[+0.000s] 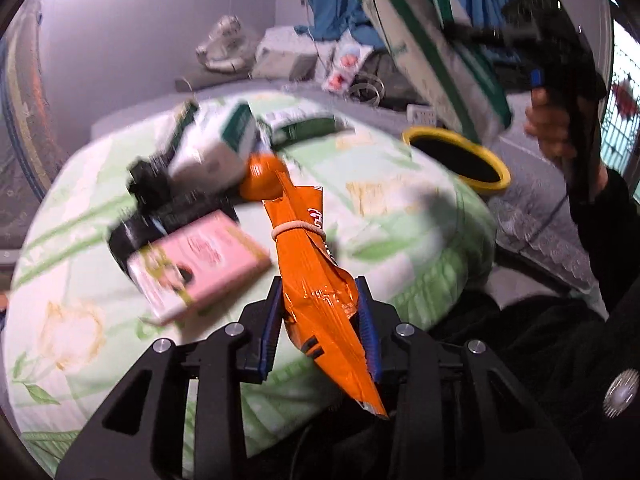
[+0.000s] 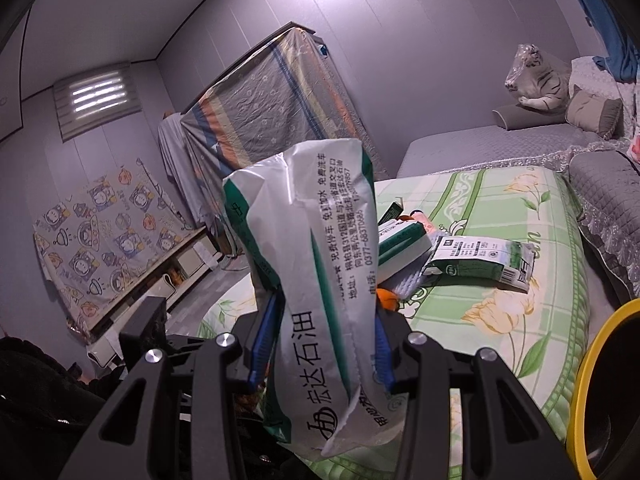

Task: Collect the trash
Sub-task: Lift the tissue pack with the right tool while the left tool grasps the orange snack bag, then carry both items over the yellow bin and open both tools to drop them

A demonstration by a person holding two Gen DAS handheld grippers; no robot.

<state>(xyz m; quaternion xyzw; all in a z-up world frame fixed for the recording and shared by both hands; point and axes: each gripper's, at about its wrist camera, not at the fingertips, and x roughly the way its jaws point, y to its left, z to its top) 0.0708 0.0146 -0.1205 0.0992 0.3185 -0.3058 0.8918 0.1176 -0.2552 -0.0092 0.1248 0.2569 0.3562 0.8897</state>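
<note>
White tissue pack (image 2: pixel 320 280) reading 宏达石油 sits clamped in our right gripper (image 2: pixel 326 344) near the yellow-rimmed bin (image 2: pixel 592 368); our left gripper (image 1: pixel 320 320) jaws clench an orange wrapper (image 1: pixel 316 280) over the green floral quilt (image 1: pixel 400 200).

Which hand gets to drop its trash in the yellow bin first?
Probably the right. The right gripper already holds the white-and-green packet up beside the yellow-rimmed bin. The left gripper has only just pinched the orange wrapper low over the quilt.

Both wrist views close, angled down; share green quilt (image 1: pixel 400 208).
</note>
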